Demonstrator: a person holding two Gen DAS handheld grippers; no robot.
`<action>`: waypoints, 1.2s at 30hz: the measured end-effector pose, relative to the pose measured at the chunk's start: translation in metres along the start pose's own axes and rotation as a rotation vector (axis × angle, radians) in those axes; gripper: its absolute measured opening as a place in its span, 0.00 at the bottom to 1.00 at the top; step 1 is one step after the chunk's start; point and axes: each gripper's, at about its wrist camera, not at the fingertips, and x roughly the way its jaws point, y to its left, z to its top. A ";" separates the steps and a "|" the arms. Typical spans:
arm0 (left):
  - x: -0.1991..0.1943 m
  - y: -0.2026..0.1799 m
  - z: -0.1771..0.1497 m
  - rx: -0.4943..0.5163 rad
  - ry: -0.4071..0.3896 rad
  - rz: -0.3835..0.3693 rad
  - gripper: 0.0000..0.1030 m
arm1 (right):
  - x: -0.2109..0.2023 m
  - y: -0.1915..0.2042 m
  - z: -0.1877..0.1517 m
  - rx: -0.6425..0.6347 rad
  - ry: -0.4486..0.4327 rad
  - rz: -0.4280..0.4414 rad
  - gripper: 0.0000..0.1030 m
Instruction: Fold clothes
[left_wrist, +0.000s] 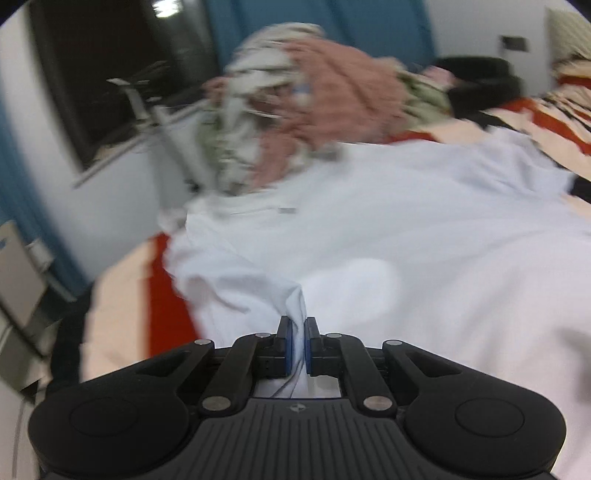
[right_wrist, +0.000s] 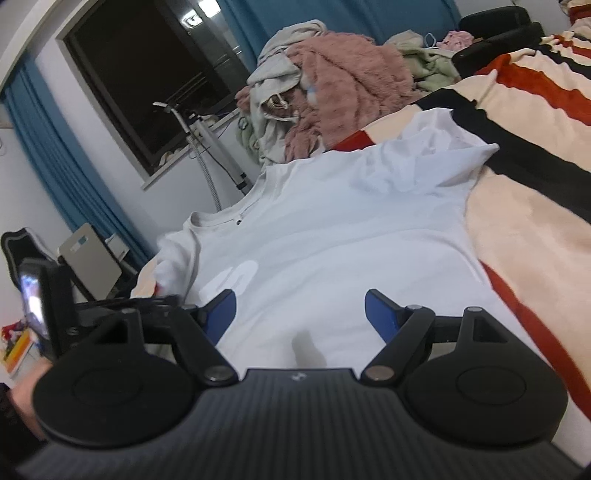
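Note:
A white T-shirt lies spread on a striped blanket, collar toward the far left. In the left wrist view the shirt fills the middle, blurred. My left gripper is shut on a pinched fold of the white shirt near its left edge. My right gripper is open and empty, hovering over the shirt's lower part. The left gripper also shows at the far left of the right wrist view, at the shirt's left sleeve.
A heap of clothes, pink fleece and grey and green pieces, sits at the bed's far end. A dark window, blue curtains and a metal stand are on the left. A black cushion lies far right.

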 end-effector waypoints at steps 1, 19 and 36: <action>0.006 -0.012 0.001 0.004 0.010 -0.011 0.07 | 0.000 -0.001 0.000 0.003 0.000 -0.003 0.77; -0.030 0.106 -0.056 -0.655 -0.043 -0.241 0.47 | -0.003 -0.003 -0.002 0.006 0.010 0.010 0.77; 0.019 0.204 -0.068 -0.990 -0.096 -0.261 0.04 | 0.008 0.004 -0.013 -0.054 0.040 -0.019 0.77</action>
